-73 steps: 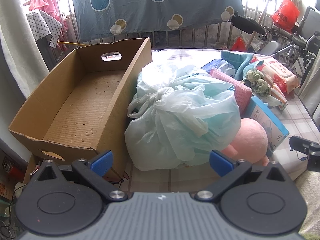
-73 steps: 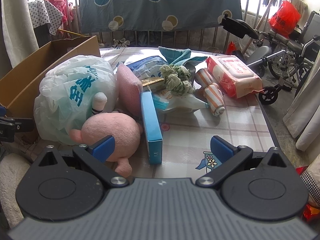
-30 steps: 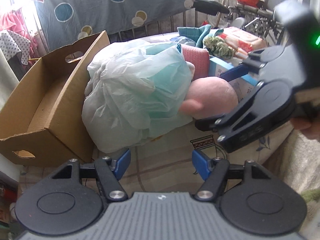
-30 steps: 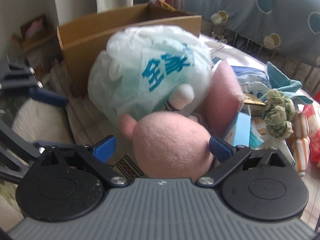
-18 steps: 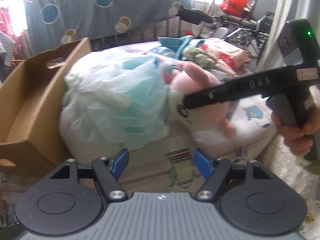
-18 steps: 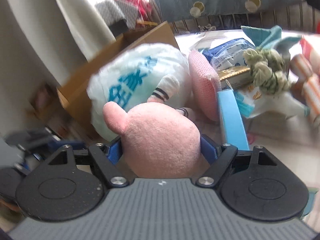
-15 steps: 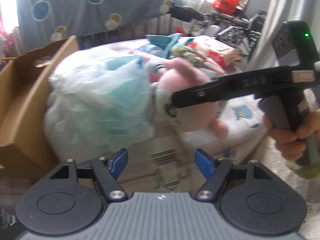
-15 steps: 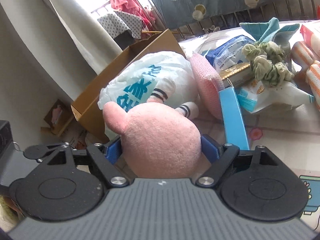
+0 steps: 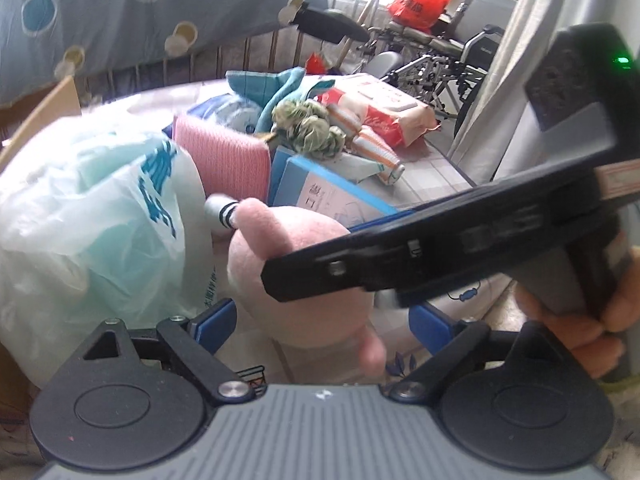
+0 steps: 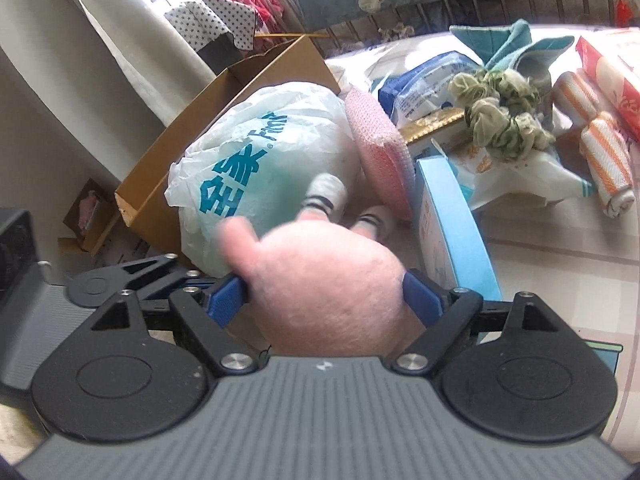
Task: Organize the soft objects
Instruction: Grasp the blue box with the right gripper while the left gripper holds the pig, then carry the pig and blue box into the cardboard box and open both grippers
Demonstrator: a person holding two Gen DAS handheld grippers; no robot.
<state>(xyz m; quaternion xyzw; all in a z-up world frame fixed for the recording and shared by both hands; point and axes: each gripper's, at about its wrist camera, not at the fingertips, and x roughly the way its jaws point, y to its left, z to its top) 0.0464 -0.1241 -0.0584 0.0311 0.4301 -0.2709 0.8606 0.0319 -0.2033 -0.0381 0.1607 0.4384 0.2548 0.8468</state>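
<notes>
We are pinching the pink plush toy (image 10: 324, 280) in our right gripper (image 10: 326, 300), carrying it leftward toward the cardboard box (image 10: 224, 120) (beyond the plastic bag (image 10: 256, 160)), while our left gripper (image 9: 320, 324) is hanging spread and empty.

A: the plush (image 10: 328, 284) is motion-blurred up front, and the right claw (image 9: 316, 272) hides its middle in the left view.

B: yep, box (image 10: 256, 92) mostly buried behind the bag (image 10: 260, 168), cut off in the other view.
</notes>
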